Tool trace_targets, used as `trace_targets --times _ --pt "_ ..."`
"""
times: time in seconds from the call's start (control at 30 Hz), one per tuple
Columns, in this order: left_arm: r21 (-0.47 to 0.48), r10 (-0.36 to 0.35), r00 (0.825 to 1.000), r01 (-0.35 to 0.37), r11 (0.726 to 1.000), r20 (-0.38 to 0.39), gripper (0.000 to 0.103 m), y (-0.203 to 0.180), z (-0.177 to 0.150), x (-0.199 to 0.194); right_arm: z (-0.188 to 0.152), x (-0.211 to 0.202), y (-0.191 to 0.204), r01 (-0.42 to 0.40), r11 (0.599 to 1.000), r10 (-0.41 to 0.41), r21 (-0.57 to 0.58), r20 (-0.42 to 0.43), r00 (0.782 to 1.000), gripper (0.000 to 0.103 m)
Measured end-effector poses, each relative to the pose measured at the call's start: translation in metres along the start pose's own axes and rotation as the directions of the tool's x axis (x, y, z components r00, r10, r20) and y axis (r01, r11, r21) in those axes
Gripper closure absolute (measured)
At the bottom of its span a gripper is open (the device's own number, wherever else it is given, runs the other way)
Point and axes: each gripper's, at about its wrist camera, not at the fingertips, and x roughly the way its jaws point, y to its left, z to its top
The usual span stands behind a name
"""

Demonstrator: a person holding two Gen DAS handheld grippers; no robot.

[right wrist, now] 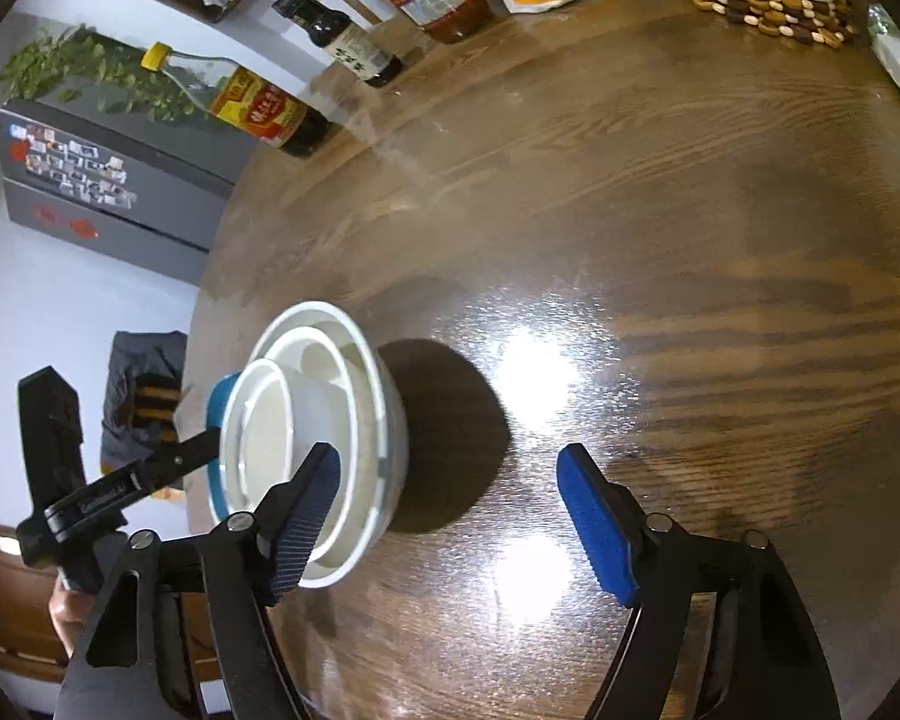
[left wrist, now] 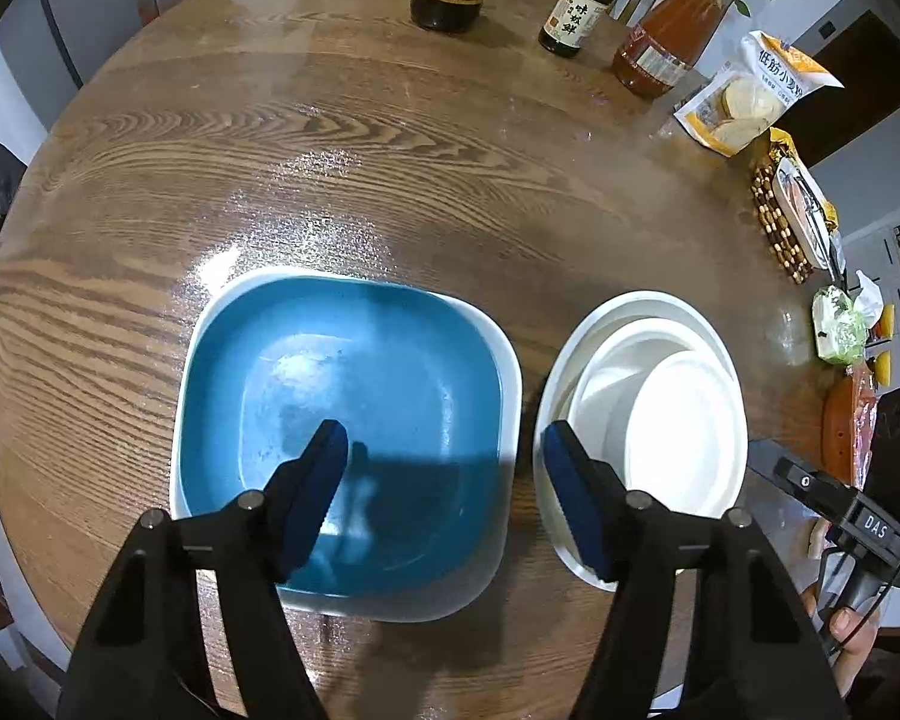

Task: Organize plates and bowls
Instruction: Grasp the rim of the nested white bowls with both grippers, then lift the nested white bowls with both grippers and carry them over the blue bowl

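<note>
- Blue ribbed pads on black fingers: left gripper [left wrist: 444, 438], jaws apart and gripping nothing. One pad [left wrist: 315, 492] hangs over the inside of the blue dish, the other [left wrist: 573, 498] over the near rim of the white stack; the gap of table between the two vessels lies between them.
- Blue square dish [left wrist: 354, 396], white outside, rounded corners, glossy inside; stands empty on the table, just left of the white bowls and apart from them by a narrow strip of wood.
- White nested bowls [left wrist: 642, 396], three rims visible, the smallest innermost and shifted toward the near right side; upright on the table.
- Right gripper [right wrist: 450, 474], same blue pads, jaws spread and empty. Its left pad [right wrist: 306, 516] overlaps the near edge of the white nested bowls [right wrist: 330, 420] in the right wrist view; contact cannot be told. The right pad [right wrist: 594, 522] is over bare wood.
- Round wooden table [left wrist: 390, 180], dark grain, glossy with glare patches.
- Far edge of the table: two dark sauce bottles [left wrist: 576, 6], a bottle of orange-red sauce [left wrist: 666, 42], a bag of flour [left wrist: 750, 96].
- Right edge: beaded trivet [left wrist: 777, 222] bearing a shallow dish.
- A hand [left wrist: 852, 636] holds the right gripper's handle at the lower right of the left wrist view.
</note>
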Motion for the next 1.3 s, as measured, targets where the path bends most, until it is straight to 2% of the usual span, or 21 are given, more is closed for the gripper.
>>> trace_targets --times 0.1,0.2,0.27,0.4,0.57,0.67,0.73,0.83,1.07,1.17,1.3 --pt "0.005 0.002 1.000 -0.002 1.000 -0.007 0.036 -0.001 0.001 0.003 0.001 0.001 0.000 0.044 0.999 -0.044 -0.013 0.000 0.999 0.029" --pt "0.022 0.013 1.000 -0.013 1.000 -0.010 0.037 -0.006 0.002 0.005 0.001 0.005 0.003 0.050 0.998 -0.050 -0.030 -0.004 0.999 0.031" --pt "0.034 0.020 1.000 -0.020 0.999 -0.014 0.041 -0.009 0.002 0.007 0.001 0.008 0.006 0.064 0.997 -0.064 -0.045 -0.004 0.998 0.031" --pt "0.077 0.048 0.999 -0.046 0.996 -0.022 0.051 -0.019 0.000 0.012 0.000 0.017 0.011 0.062 0.996 -0.064 -0.058 -0.023 0.998 0.039" --pt "0.123 0.099 0.995 -0.098 0.987 0.004 0.061 -0.030 -0.003 0.016 0.001 0.019 0.014 0.072 0.995 -0.073 -0.066 -0.012 0.997 0.039" --pt "0.148 0.131 0.990 -0.136 0.980 0.046 0.070 -0.037 -0.007 0.014 -0.001 0.019 0.015 0.073 0.995 -0.073 -0.073 0.000 0.997 0.040" --pt "0.161 0.142 0.987 -0.151 0.975 0.069 0.084 -0.042 -0.009 0.014 -0.003 0.020 0.018 0.065 0.995 -0.065 -0.079 0.007 0.998 0.045" --pt "0.184 0.158 0.982 -0.174 0.967 0.100 0.099 -0.049 -0.012 0.016 -0.004 0.020 0.022 0.056 0.994 -0.055 -0.092 0.013 0.998 0.051" --pt "0.189 0.181 0.971 -0.210 0.959 0.158 0.099 -0.055 -0.016 0.015 -0.005 0.021 0.035 0.044 0.991 -0.041 -0.128 0.027 0.999 0.074" --pt "0.196 0.189 0.965 -0.225 0.955 0.183 0.099 -0.059 -0.019 0.013 -0.006 0.023 0.042 0.038 0.989 -0.034 -0.145 0.027 0.999 0.088" --pt "0.197 0.198 0.959 -0.238 0.951 0.201 0.099 -0.060 -0.021 0.014 -0.006 0.023 0.046 0.063 0.984 -0.056 -0.169 0.051 0.997 0.090"
